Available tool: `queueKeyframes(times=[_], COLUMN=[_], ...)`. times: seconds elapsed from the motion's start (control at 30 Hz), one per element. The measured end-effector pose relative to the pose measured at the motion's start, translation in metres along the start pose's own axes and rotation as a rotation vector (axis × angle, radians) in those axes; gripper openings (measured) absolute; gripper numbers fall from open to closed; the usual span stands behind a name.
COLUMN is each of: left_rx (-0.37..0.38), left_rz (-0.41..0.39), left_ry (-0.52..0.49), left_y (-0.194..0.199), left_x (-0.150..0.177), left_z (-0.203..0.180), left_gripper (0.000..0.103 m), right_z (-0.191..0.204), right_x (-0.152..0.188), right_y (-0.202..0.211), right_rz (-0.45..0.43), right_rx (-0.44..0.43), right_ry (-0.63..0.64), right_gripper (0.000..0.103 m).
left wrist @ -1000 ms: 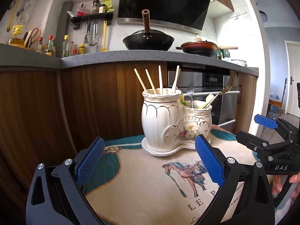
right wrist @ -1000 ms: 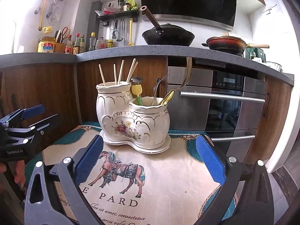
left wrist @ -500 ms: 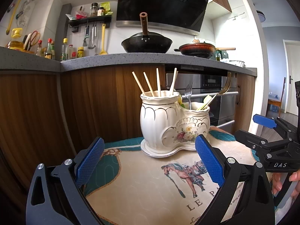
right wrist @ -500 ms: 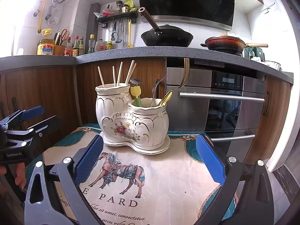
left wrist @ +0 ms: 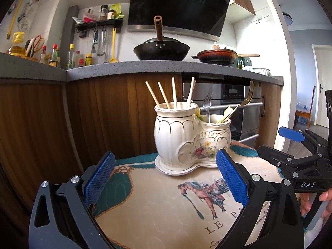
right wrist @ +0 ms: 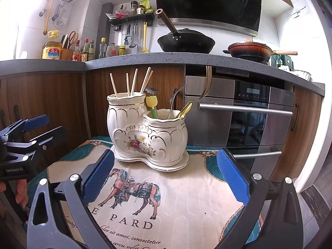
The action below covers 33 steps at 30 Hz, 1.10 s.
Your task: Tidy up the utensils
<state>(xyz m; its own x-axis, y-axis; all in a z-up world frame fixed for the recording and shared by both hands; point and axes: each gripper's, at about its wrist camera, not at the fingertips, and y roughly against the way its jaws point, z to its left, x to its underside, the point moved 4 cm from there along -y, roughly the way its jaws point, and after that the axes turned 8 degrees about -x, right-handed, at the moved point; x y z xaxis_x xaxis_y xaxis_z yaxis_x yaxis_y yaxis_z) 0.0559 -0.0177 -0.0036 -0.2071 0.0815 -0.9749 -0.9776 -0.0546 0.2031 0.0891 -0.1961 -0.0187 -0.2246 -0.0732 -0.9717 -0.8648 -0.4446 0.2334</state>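
Glazed cream ceramic makes up the holder [left wrist: 192, 139], a 2-pot caddy with gilt lines and a flower spray, standing on its own matching saucer on the horse-printed cloth [left wrist: 161, 203]. Seen from the left wrist, the taller pot is on the holder's left and carries 4 pale chopsticks [left wrist: 173, 93] fanned upright. The lower pot on its right holds a silver fork [left wrist: 207, 105] and a gold fork [left wrist: 248, 98] leaning out to the right, with something yellow-green tucked low between them. The left gripper [left wrist: 165, 179] sits in front of the holder, its blue pads spread wide with nothing between them. The right gripper [left wrist: 294, 143] shows to the holder's right, jaws parted too, empty.

From the right wrist, the same holder [right wrist: 147, 132] stands just beyond the right gripper [right wrist: 166, 176], whose pads are likewise wide apart and bare. Here the chopsticks [right wrist: 132, 83] rise from the taller pot. The lower pot shows a yellow tulip-headed utensil [right wrist: 151, 104] on a green stem, a silver handle [right wrist: 175, 101] and the gold fork [right wrist: 205, 87] curving upward. The left gripper [right wrist: 31, 132] is off to the holder's left.

By my reading, the chopsticks are light, stiff and thin, apt to roll or pivot in the pads, so pinching 1 near its upper third looks safest. The metal forks are heavier and slick; grip the flat of the handle. The ceramic is likely heavy but brittle, so a sideways knock could chip it or tip it.
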Motion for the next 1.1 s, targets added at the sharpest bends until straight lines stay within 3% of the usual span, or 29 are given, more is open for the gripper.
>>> queueKeyframes(times=[1.1], left_rx=[0.0], left_rz=[-0.01], left_ry=[0.0], left_y=[0.0033], left_x=[-0.0016], left_z=[-0.0004], left_gripper=[0.098], right_z=[0.0019], right_x=[0.0004], right_y=[-0.0002], right_rz=[0.0], right_rx=[0.005], right_ry=[0.003], right_gripper=[0.098])
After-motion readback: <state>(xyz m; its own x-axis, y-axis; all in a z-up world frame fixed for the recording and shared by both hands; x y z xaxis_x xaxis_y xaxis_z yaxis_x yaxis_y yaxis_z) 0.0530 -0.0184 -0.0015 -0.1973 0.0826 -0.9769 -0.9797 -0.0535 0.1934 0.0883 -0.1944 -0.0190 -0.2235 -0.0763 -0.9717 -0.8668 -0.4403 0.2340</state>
